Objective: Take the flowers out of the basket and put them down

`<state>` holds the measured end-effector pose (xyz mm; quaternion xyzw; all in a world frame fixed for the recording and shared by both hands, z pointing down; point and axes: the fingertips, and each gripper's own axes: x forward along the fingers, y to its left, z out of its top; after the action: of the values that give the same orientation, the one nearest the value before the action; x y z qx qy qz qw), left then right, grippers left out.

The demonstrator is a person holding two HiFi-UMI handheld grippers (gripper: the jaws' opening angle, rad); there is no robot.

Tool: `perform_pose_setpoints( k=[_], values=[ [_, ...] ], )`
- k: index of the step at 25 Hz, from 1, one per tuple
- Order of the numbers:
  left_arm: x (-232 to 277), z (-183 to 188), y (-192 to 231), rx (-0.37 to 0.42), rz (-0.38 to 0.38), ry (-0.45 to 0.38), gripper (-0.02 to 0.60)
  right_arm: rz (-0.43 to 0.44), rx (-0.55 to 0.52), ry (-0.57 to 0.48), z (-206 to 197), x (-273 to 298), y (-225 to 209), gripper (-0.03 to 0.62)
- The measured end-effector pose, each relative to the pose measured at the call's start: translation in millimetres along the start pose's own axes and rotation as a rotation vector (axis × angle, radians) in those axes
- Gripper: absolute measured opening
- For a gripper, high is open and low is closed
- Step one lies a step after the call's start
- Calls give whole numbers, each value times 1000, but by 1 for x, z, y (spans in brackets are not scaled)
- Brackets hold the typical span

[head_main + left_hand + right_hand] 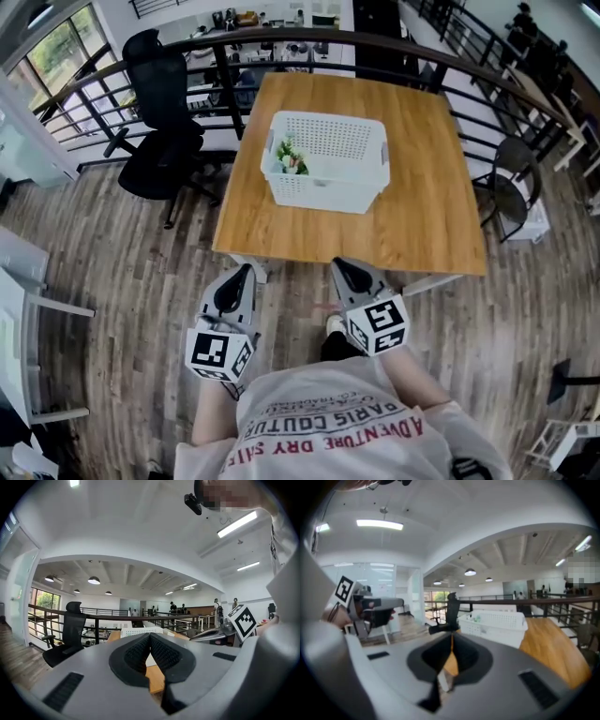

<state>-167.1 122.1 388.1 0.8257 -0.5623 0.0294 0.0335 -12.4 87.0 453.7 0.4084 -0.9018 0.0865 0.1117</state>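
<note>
A white perforated basket [327, 161] stands on the wooden table [441, 216], toward its far middle. A small bunch of flowers [291, 157] with green leaves and pale blooms lies inside against the basket's left wall. Both grippers hang below the table's near edge, close to the person's chest. My left gripper [246, 268] is shut and empty, its tips meeting [149, 635]. My right gripper [337, 263] is also shut with nothing in it, jaws together [451, 635]. The basket [493, 623] shows ahead in the right gripper view, and its rim [142, 630] peeks over the left gripper's jaws.
A black office chair [161, 122] stands left of the table and a round-backed chair [511, 183] at its right. A curved dark railing [281, 42] runs behind the table. Wooden floor lies between me and the table.
</note>
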Motion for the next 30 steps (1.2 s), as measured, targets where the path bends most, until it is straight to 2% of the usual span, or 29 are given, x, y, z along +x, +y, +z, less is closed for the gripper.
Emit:
perform_pose_setpoints(
  k=[7,14,18,24,27,30],
  values=[
    [119,14,-1,-23,80,-34,26,73,-63,8,29,50,-107,31],
    [194,0,-8,-41,95,23,26,117,-37,19,38,92,-175,31],
    [236,10,29,-65,109,52,26,122,-24,38,61,137,-199,29],
    [277,13,97,-78,50,40,26,61,-45,59,86,207,-205,31],
    [298,12,123,-69,12,39,26,45,-53,104,86,240,-209,31],
    [323,18,149,-65,-28,41,26,39,-59,198,83,274,-219,31]
  ],
)
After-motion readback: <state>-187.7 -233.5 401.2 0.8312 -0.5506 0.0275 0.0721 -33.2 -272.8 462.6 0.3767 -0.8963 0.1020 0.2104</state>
